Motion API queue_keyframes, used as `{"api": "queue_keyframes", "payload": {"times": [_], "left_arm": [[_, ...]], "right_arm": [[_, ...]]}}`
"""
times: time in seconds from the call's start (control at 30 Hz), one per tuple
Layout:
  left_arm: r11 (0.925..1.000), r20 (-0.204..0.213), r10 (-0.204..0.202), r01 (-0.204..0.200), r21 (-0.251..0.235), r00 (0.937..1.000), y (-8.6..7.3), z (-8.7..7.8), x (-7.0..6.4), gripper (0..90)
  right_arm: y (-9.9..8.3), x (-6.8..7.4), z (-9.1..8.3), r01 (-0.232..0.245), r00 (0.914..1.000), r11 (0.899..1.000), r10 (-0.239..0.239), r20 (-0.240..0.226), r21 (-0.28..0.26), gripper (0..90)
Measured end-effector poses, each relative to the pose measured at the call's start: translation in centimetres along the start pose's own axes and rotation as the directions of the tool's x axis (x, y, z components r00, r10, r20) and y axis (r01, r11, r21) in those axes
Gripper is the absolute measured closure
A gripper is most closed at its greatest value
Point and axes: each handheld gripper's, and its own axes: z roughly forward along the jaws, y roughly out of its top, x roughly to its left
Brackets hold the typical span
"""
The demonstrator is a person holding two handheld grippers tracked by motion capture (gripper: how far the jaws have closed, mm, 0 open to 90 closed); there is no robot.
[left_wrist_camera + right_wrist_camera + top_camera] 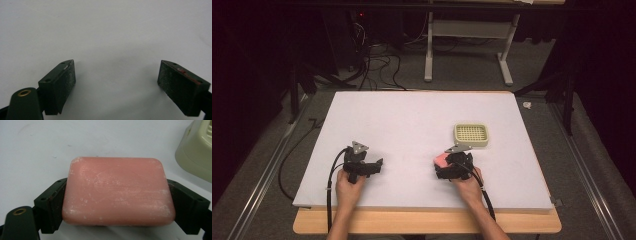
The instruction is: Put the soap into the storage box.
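A pink bar of soap (pixel 117 191) sits flat between the two black jaws of my right gripper (pixel 117 202), which press on its left and right sides. From above, the soap (pixel 441 159) peeks out at the front of the right gripper (pixel 447 165), low over the white board. A cream soap dish (pixel 471 135) with a gridded top stands just beyond and to the right, and its corner (pixel 197 152) shows in the right gripper view. My left gripper (pixel 374 167) rests on the board at the left; its jaws (pixel 116 80) stand wide apart with nothing between them.
The white board (pixel 412 120) lies on a wooden table (pixel 427 222). Beyond the table's far edge are a grey carpet, a tangle of cables (pixel 377 65) and the white legs of another table (pixel 467 50). Metal rails (pixel 262 175) run along both sides.
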Motion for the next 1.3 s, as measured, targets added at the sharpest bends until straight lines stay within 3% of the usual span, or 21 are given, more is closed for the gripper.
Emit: {"api": "queue_keyframes", "payload": {"times": [0.83,1.3], "left_arm": [[1.0,0.0,0.0,0.0,0.0,1.0,0.0,0.0,0.0,15.4],[1.0,0.0,0.0,0.0,0.0,1.0,0.0,0.0,0.0,15.4]], "right_arm": [[-0.5,-1.1,-2.4,-0.001,0.9993,0.999,-0.001,-0.039,-0.054,13.6],[-1.4,-2.7,-4.4,-0.024,0.9985,0.996,0.02,-0.051,-0.086,13.6]]}}
